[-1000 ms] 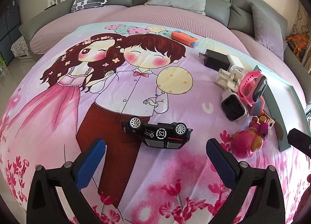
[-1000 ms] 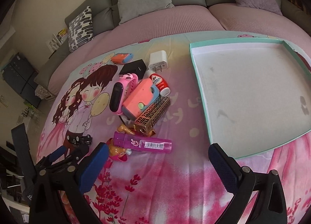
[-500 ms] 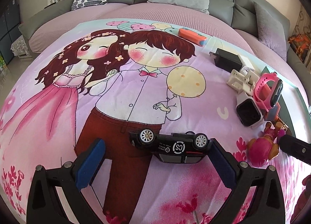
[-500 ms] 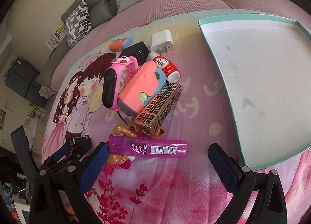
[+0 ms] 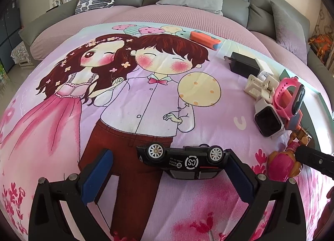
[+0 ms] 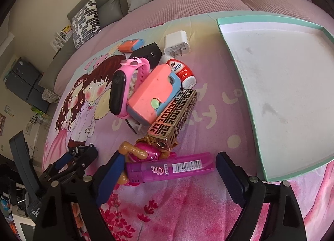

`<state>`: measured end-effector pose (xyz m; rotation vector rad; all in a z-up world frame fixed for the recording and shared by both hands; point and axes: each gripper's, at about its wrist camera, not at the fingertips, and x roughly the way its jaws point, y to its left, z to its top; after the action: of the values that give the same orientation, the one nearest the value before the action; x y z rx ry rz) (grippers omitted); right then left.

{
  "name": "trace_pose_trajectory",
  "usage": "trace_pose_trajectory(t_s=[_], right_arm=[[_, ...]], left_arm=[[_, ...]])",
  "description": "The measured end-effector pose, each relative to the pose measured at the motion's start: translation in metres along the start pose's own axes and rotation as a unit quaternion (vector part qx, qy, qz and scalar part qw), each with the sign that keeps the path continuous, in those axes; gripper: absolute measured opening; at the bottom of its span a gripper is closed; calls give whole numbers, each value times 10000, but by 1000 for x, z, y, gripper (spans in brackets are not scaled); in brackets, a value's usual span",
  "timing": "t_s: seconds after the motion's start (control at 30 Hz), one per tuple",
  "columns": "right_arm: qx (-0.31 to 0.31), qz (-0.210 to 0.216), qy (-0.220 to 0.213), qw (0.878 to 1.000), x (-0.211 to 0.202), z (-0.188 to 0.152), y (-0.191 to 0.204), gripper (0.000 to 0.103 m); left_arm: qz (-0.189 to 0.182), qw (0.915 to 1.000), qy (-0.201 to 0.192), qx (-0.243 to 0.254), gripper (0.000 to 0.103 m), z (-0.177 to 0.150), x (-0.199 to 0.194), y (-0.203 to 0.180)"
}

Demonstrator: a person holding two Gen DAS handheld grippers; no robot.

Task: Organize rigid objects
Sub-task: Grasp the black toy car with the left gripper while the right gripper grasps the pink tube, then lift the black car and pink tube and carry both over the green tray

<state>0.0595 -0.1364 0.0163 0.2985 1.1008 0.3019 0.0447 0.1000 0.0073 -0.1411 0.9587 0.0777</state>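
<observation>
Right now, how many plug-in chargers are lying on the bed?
2: a white charger at the far end of the pile and a black charger touching its left side. Others may hide under the pile.

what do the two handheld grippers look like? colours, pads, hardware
Both match: the left gripper and right gripper have matte black angular plastic fingers with triangular cut-outs, blue pads on the inner faces, and silver screw heads on top. No cables, hands or sleeves are visible.

A black toy car with white wheels lies on a pink cartoon-print blanket. The lighter is magenta, the patterned box black-and-gold, the tray mint-rimmed with a white floor.
</observation>
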Motion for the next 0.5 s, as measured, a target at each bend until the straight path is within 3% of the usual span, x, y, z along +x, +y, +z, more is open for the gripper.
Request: trace_pose_trajectory(t_s=[0.37,0.5], right_arm=[[-190,95,0,9998,-9,-9,-6,84],[-209,90,-8,9997,-10,-10,-7,84]], left_arm=[[-53,10000,-40,59,95,0,-1,-1],[-51,9999,-74,145,82,2,-1,-2]])
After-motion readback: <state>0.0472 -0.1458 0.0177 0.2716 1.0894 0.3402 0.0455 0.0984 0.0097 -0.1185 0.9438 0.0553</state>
